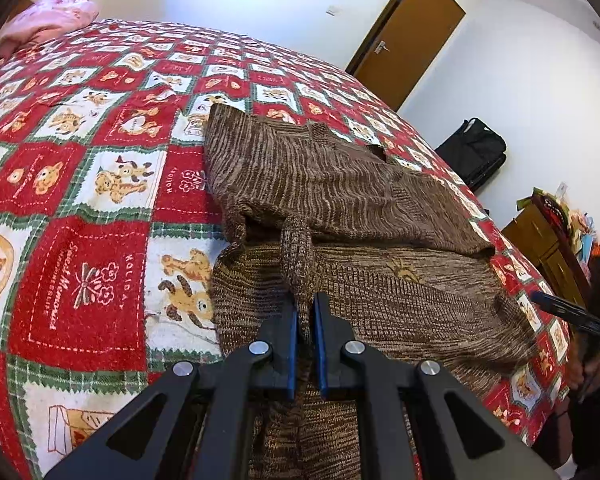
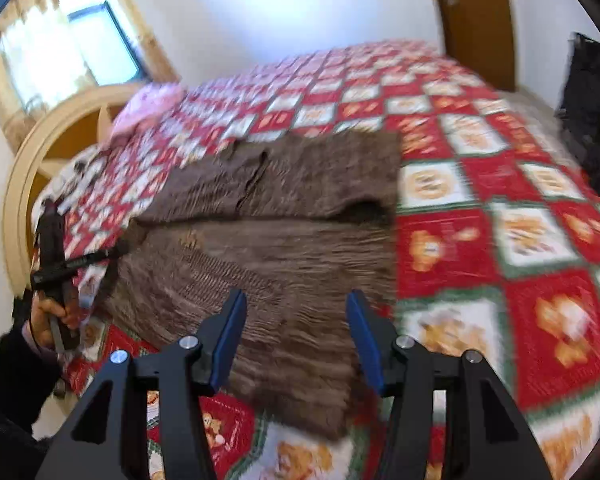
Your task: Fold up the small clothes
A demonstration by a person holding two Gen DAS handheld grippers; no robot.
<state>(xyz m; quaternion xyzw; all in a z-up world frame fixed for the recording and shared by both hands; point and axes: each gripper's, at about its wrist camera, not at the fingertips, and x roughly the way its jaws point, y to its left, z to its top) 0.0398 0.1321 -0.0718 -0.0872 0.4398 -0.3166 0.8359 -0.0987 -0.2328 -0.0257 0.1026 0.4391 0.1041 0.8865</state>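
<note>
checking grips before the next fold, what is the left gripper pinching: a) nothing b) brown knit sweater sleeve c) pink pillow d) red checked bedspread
b, the left gripper has its blue pads closed on the sleeve of the brown knit sweater, while the right gripper is open above it.

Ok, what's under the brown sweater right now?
The sweater lies on the red-and-white patchwork bedspread, with its top half folded over its lower half. The left gripper pinches a sleeve. What lies beneath the folded layers is hidden.

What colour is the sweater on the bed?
The sweater is streaky brown and tan knit, clearest in the left wrist view.
</note>
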